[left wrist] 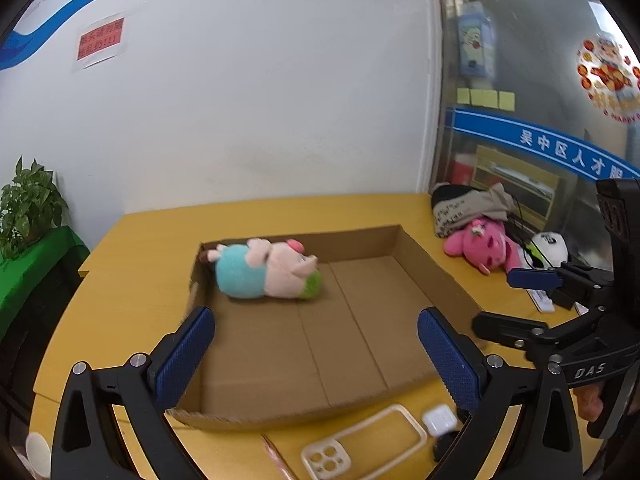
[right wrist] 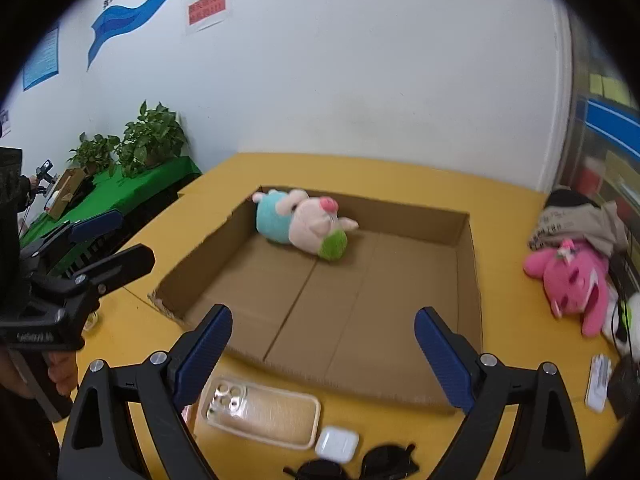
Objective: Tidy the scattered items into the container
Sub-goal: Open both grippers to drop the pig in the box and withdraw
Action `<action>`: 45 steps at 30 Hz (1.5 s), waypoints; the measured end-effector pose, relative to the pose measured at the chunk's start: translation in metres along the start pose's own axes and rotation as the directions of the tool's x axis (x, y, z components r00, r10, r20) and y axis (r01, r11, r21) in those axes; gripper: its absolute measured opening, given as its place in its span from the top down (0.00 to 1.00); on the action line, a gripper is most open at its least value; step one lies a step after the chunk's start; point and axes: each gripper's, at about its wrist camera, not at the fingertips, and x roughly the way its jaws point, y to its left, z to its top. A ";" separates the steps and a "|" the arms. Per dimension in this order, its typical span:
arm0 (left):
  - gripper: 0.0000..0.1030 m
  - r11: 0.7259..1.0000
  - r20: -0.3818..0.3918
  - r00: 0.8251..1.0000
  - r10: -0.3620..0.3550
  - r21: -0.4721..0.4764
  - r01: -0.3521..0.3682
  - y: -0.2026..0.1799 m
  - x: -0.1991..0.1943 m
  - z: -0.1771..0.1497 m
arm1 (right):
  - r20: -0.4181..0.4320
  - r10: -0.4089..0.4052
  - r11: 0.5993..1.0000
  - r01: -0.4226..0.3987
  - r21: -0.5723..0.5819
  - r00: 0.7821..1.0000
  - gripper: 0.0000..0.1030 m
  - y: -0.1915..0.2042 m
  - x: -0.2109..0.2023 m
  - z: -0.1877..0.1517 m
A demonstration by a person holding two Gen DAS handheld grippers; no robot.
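Left tongs (left wrist: 316, 344) gape wide, empty, over the box (right wrist: 474, 280); the pig (right wrist: 304, 226) already lies inside. Phone case (right wrist: 264, 414), long axis crosswise, lies just below the equally wide, empty right tongs (right wrist: 322, 346), probably the nearer pair.

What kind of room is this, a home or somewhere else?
Probably an office or public service centre, not a home: a blue banner with Chinese lettering runs across a glass partition, a printed red notice hangs on the wall, and potted plants line a side counter.

Potted plants (right wrist: 154, 136) on green cloth (right wrist: 120, 188); red notice (right wrist: 207, 6) on wall.
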 end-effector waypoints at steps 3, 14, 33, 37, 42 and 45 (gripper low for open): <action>0.00 1.000 -0.024 1.000 -0.017 0.009 0.017 -0.016 -0.004 -0.015 | -0.015 -0.021 1.000 0.021 0.003 1.000 0.09 -0.003 -0.007 -0.018; 0.00 0.999 -0.078 0.996 -0.048 -0.022 0.047 -0.035 -0.001 -0.041 | -0.039 -0.036 0.999 0.037 0.036 0.999 0.09 -0.015 -0.016 -0.047; 0.00 0.994 -0.131 0.990 -0.052 -0.102 0.039 -0.011 0.003 -0.062 | -0.079 -0.012 0.999 0.015 0.038 0.997 0.09 -0.011 -0.001 -0.061; 0.00 0.993 -0.129 0.990 -0.053 -0.108 0.039 -0.008 0.003 -0.064 | -0.080 -0.012 0.999 0.015 0.033 0.997 0.09 -0.007 0.001 -0.060; 0.00 0.993 -0.140 0.989 -0.054 -0.111 0.039 -0.004 0.005 -0.069 | -0.085 -0.013 1.000 0.015 0.022 0.996 0.09 -0.002 0.003 -0.061; 0.00 0.990 -0.154 0.986 -0.066 -0.131 0.046 0.002 0.006 -0.075 | -0.097 -0.008 1.000 0.010 0.020 0.995 0.09 0.002 0.005 -0.065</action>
